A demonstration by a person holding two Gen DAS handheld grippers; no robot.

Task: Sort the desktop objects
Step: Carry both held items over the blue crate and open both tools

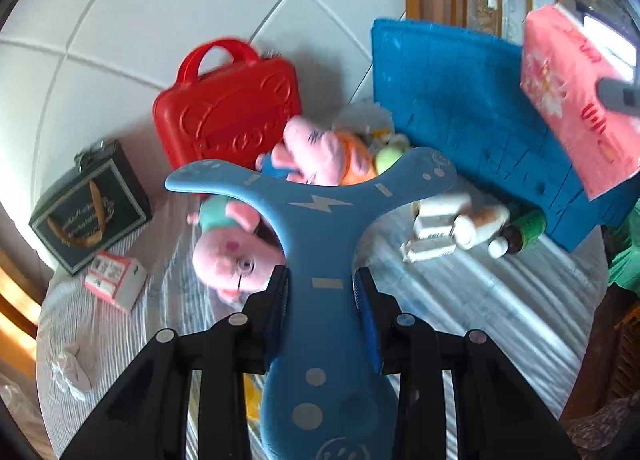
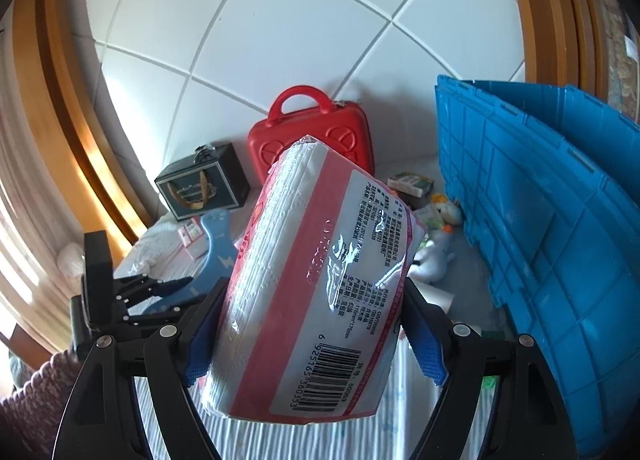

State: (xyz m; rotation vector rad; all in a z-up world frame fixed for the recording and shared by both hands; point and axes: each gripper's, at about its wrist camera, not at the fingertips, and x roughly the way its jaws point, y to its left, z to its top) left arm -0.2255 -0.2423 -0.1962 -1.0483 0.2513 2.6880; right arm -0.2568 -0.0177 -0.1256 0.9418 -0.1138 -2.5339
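My left gripper [image 1: 321, 292] is shut on a blue three-armed boomerang toy [image 1: 320, 220] and holds it above the table. It also shows in the right wrist view [image 2: 214, 248], with the left gripper [image 2: 176, 292] around it. My right gripper [image 2: 316, 324] is shut on a pink and white tissue pack [image 2: 312, 292], held up in the air. The pack also shows at the far right of the left wrist view [image 1: 572, 100]. Pink pig plush toys [image 1: 236, 252] lie on the table under the boomerang.
A red toy suitcase [image 1: 228, 112] and a dark gift box [image 1: 88, 208] stand at the tiled wall. A blue plastic crate [image 2: 540, 228] stands at the right. Small boxes [image 1: 116, 280], bottles [image 1: 492, 228] and a white plush [image 2: 436, 256] lie on the striped tablecloth [image 1: 480, 300].
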